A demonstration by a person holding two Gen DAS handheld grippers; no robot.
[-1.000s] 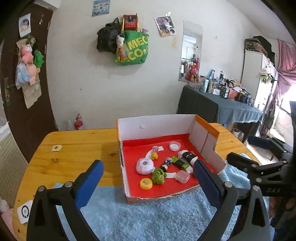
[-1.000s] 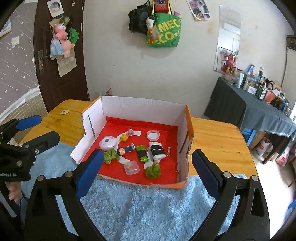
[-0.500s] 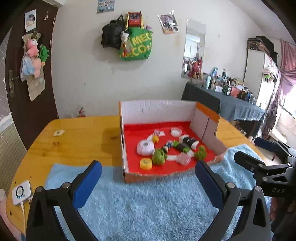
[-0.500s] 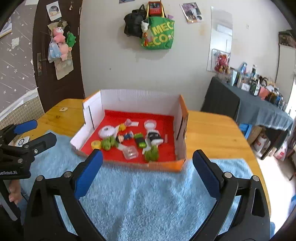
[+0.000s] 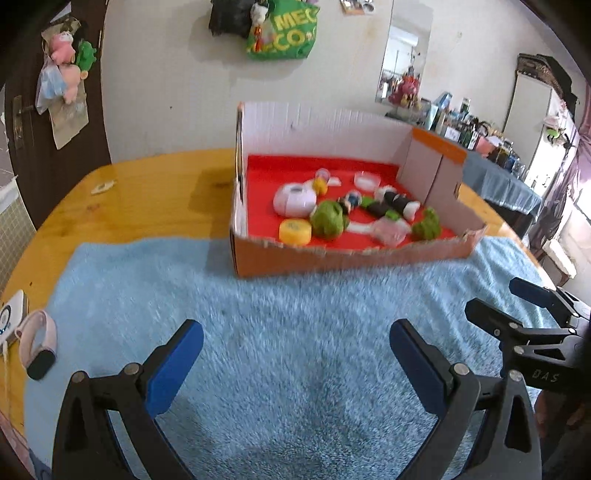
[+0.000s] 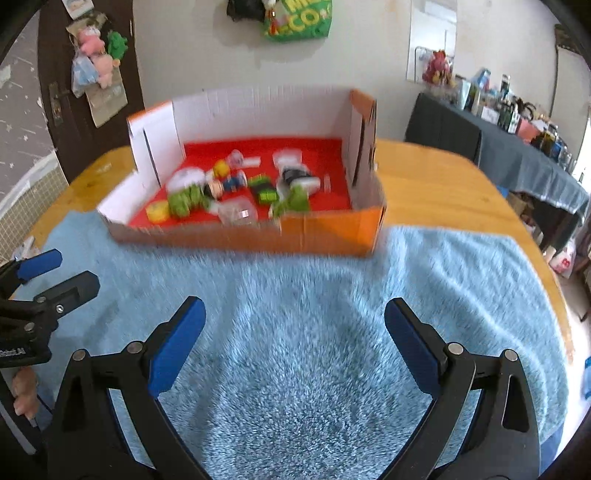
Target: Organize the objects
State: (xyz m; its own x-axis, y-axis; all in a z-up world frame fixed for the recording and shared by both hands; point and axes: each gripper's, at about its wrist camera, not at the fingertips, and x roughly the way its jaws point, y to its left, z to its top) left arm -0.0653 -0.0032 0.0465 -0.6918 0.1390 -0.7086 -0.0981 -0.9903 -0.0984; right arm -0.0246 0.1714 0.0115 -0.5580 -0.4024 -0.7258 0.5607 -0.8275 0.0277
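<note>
Hovering over blue rug: L gripper & R gripper, jaws spread wide, nothing held.
Green bag top centre reads "MEC/CO"; R gripper body lower right marked "DAS"; cardboard box mid-frame w/ toys.

A round wooden table holds a fluffy blue towel that spreads under the jaws and ahead of them. A cardboard box sits past the jaws, at the towel's far edge. Left of the left jaws, by the table's edge, lie a pink band and a small white gadget.
</note>
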